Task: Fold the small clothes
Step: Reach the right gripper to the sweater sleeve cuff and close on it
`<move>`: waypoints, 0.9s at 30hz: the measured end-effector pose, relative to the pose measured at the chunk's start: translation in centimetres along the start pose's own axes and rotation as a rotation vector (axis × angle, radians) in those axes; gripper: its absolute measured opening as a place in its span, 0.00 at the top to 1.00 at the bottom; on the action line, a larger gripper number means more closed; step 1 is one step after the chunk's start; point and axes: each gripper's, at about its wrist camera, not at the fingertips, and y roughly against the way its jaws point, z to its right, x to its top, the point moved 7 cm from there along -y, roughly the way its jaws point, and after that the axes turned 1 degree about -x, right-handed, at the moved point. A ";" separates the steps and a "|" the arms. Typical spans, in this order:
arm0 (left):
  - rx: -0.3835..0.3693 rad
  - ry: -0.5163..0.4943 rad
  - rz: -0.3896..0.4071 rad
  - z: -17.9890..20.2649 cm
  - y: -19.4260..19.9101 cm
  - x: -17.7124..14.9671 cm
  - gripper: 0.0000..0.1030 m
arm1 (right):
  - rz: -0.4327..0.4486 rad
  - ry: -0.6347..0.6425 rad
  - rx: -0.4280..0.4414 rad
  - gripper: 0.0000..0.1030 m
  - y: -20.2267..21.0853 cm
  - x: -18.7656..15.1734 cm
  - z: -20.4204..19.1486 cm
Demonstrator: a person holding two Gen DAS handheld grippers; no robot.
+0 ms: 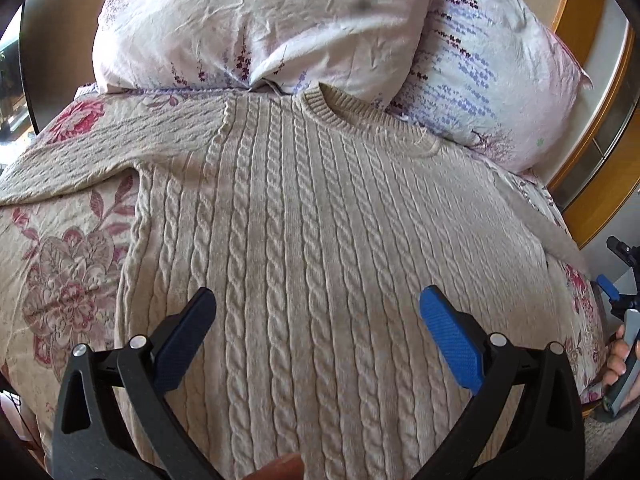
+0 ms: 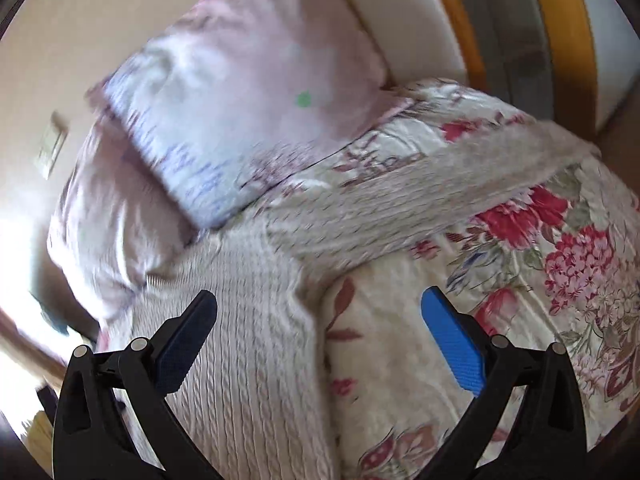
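Note:
A beige cable-knit sweater [image 1: 304, 248] lies flat on a floral bedspread [image 1: 60, 280], collar toward the pillows, its left sleeve [image 1: 80, 156] spread out to the side. My left gripper [image 1: 318, 300] is open and empty, hovering over the sweater's lower middle. In the right wrist view, which is blurred, the sweater's body [image 2: 248, 320] and right sleeve [image 2: 420, 208] show. My right gripper [image 2: 319, 300] is open and empty above the sweater's right side edge, by the armpit. The right gripper also shows at the left wrist view's right edge [image 1: 612, 284].
Two pale floral pillows [image 1: 260, 20] [image 1: 492, 80] lie just beyond the collar. A wooden headboard frame [image 1: 608, 152] stands behind them to the right. The bed's edge drops off at the right [image 2: 616, 152].

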 end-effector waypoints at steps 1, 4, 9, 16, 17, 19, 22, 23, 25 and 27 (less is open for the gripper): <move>0.001 -0.014 0.016 0.2 -0.2 0.5 0.02 | -0.002 -0.083 -0.006 0.06 -0.6 1.2 1.8; -0.004 -0.032 0.036 0.2 -1.2 1.3 0.02 | -0.004 -0.265 -0.032 0.19 -2.6 3.3 6.4; -0.072 0.022 0.021 -0.7 -3.2 1.1 0.02 | -0.005 -0.434 -0.013 0.26 -4.7 3.7 10.3; -0.101 0.043 0.002 -1.1 -4.2 0.4 0.02 | 0.018 -0.479 0.027 0.26 -6.8 4.7 11.0; -0.104 0.045 0.003 -1.2 -4.2 0.4 0.02 | 0.024 -0.470 0.026 0.26 -7.0 4.9 10.9; -0.100 0.043 0.001 -1.1 -4.3 0.4 0.02 | 0.032 -0.464 0.036 0.32 -7.4 5.2 10.7; -0.077 0.027 -0.010 -1.0 -4.5 0.3 0.02 | 0.019 -0.478 0.017 0.60 -8.3 4.9 11.2; -0.067 0.018 -0.015 -0.9 -4.6 0.2 0.02 | 0.028 -0.479 0.006 0.66 -8.3 4.8 11.4; -0.039 -0.009 -0.027 -0.7 -4.8 0.1 0.02 | 0.033 -0.470 -0.015 0.69 -8.2 4.7 11.4; -0.007 -0.039 -0.040 -0.4 -5.1 0.0 0.02 | 0.040 -0.453 -0.038 0.69 -8.2 4.7 11.2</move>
